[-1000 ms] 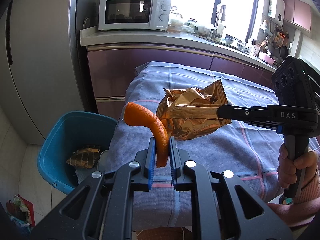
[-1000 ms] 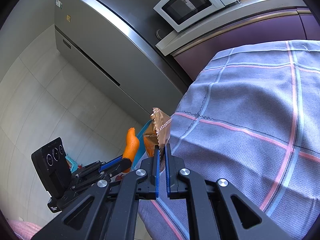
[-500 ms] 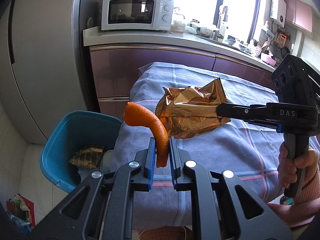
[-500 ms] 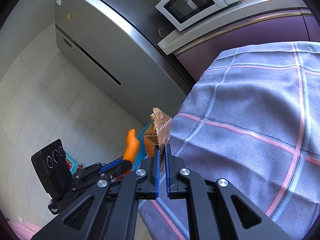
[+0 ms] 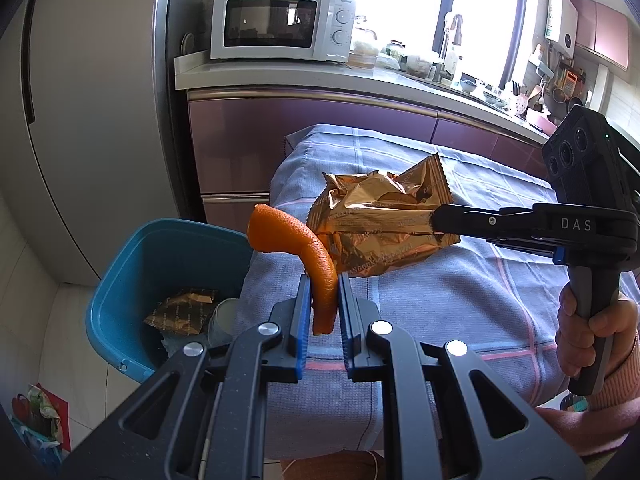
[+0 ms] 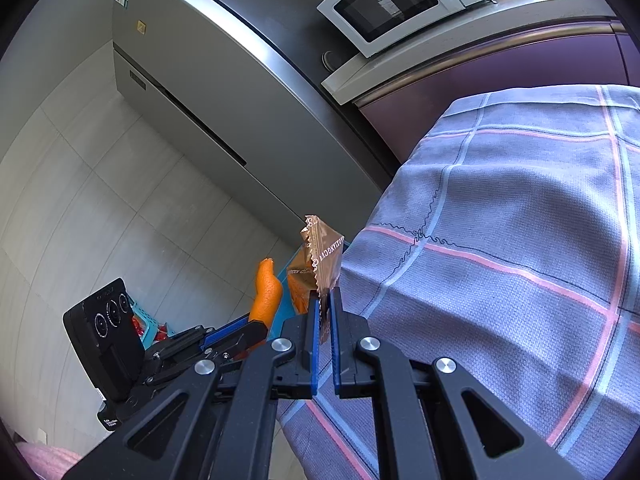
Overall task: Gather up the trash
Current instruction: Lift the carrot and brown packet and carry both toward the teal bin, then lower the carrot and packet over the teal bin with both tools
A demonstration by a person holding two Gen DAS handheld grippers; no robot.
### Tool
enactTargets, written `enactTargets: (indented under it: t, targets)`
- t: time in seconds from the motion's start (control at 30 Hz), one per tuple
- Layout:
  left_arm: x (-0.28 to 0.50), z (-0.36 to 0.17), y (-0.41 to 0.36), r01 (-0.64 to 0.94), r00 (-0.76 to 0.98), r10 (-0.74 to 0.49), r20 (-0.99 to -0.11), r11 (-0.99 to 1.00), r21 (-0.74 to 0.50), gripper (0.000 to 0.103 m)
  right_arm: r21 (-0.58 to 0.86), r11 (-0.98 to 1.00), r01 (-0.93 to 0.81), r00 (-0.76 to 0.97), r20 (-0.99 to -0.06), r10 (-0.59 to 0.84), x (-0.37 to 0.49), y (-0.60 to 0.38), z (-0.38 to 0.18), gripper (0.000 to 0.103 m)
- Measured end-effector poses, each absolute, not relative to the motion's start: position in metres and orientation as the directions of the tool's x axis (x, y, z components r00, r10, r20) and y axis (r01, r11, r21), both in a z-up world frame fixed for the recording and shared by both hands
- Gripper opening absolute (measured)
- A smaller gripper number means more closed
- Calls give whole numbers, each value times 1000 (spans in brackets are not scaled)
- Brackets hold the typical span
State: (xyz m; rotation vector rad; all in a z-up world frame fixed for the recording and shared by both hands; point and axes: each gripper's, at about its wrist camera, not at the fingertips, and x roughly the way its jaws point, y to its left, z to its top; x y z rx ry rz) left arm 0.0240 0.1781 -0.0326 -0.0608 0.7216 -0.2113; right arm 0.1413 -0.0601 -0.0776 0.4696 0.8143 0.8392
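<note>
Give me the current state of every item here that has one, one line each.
Left tongs: shut on orange peel.
Right tongs: shut on gold snack wrapper.
Orange peel: held aloft, curled.
Gold snack wrapper: crumpled, held above tablecloth.
Blue bin: open, wrapper and cup inside.
Microwave: door closed.

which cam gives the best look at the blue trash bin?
Left wrist. It shows the blue trash bin open beside the table, with a wrapper already inside. In the right wrist view only a sliver of the bin's rim shows between the orange peel and gold snack bag.
</note>
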Motion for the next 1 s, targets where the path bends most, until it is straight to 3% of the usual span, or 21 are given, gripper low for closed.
enactTargets:
  t: [1.0]
  targets:
    - [25, -31, 193, 137, 742, -173, -648, 985, -107, 14, 654, 585, -480, 382, -444, 811, 149, -40, -77, 4]
